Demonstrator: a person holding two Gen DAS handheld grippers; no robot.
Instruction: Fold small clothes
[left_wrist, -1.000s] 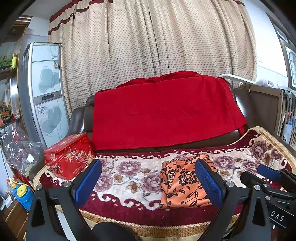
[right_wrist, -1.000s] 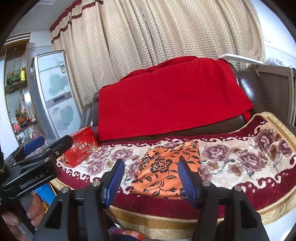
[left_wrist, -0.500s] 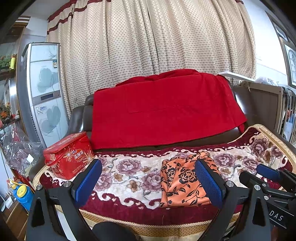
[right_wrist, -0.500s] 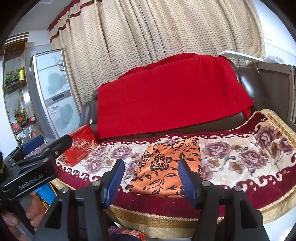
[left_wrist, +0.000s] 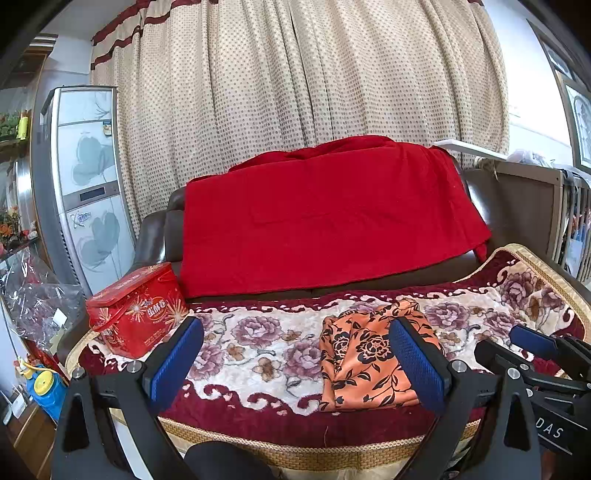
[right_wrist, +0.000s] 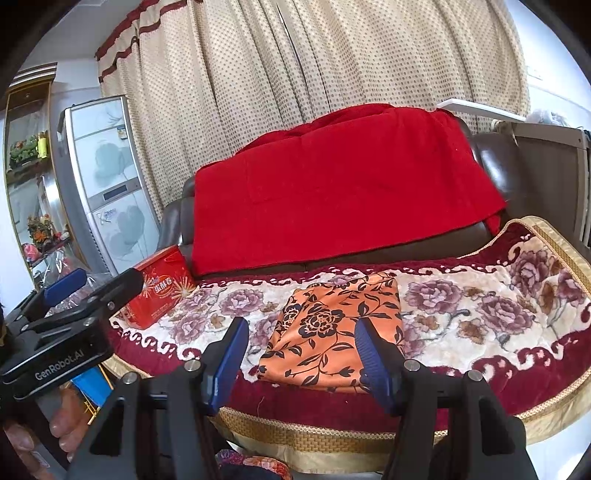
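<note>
A folded orange garment with black flowers lies on the floral blanket covering the sofa seat, near the front edge; it also shows in the right wrist view. My left gripper is open and empty, held in front of the seat, left of the garment. My right gripper is open and empty, its fingers framing the garment's near edge from in front, apart from it. Each gripper appears at the edge of the other's view.
A red tin box stands at the seat's left end. A red cloth hangs over the sofa back. A tall cabinet stands at left, a wooden crib rail at right, curtains behind.
Both grippers have tilted and drifted slightly; the sofa sits a little lower in the views. The garment has not moved and both grippers stay open.
</note>
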